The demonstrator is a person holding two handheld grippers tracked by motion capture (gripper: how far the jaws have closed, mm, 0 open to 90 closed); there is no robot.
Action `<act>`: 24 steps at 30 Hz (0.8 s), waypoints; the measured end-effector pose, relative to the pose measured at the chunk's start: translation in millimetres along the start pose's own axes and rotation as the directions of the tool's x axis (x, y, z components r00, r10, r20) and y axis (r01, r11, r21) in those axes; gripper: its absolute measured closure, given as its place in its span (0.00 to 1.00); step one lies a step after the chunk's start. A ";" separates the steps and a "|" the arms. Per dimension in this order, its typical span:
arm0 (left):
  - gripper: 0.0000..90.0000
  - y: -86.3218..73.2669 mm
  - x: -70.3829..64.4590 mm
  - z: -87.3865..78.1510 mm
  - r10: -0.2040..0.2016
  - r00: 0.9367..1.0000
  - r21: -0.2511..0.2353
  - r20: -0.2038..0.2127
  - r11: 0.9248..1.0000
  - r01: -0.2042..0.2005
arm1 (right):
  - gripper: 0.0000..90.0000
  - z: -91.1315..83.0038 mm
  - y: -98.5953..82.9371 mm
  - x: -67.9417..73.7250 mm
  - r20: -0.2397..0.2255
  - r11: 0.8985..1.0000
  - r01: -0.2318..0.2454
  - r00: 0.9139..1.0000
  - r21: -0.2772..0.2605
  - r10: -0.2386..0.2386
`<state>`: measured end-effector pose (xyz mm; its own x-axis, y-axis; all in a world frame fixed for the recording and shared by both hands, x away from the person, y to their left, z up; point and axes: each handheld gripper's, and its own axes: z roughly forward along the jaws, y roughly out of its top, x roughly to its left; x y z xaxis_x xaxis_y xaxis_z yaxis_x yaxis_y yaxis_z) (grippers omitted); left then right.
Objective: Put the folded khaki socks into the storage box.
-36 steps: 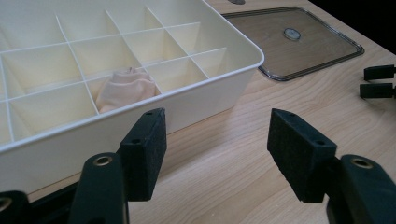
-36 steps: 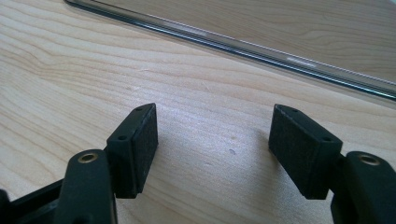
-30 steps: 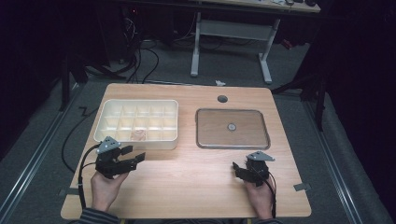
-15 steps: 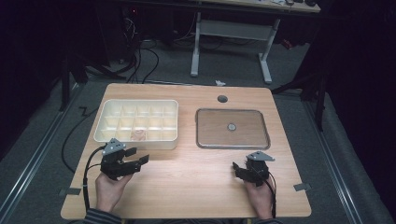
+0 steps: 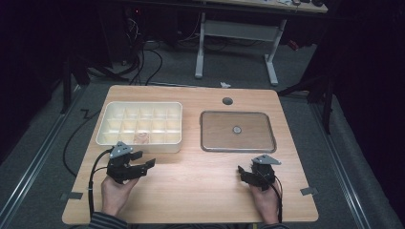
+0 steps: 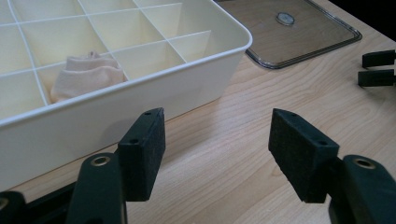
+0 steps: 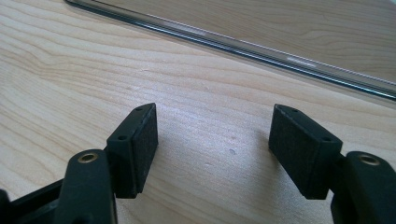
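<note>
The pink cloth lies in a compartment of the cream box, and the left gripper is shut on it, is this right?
Not quite. The pink cloth does lie in a compartment of the cream box, but the left gripper is open, its jaws apart and empty over the table beside the box, as the left gripper view shows.

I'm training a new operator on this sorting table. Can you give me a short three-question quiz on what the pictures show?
1. True or false: both the left gripper and the right gripper are open with nothing between the jaws.
2. Multiple choice: where is the pink folded cloth? A) on the clear lid, B) in a compartment in the near row of the cream divided box, C) on the bare table.
3. Fill in: the clear lid lies flat on the wooden table, to the ____ of the box in the high view.

Key: 1 true; 2 B; 3 right.
</note>
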<state>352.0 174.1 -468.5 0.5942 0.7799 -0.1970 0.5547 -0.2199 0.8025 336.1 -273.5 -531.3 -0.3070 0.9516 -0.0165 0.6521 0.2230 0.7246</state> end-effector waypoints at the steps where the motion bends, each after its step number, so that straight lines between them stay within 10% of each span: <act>1: 0.41 0.0 -0.5 0.9 0.005 1.000 0.004 -0.003 1.000 -0.005 | 0.37 0.0 0.0 0.0 0.000 1.000 0.000 1.000 0.000 0.000; 24: 0.42 -1.6 -5.5 23.7 0.042 0.999 0.035 -0.020 0.999 -0.041 | 0.37 0.0 0.0 0.0 0.000 1.000 -0.001 1.000 0.000 0.001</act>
<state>361.6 156.2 -482.0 0.6048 0.7817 -0.1521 0.5500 -0.2720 0.7896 336.0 -273.5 -531.3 -0.3065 0.9517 -0.0158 0.6524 0.2222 0.7246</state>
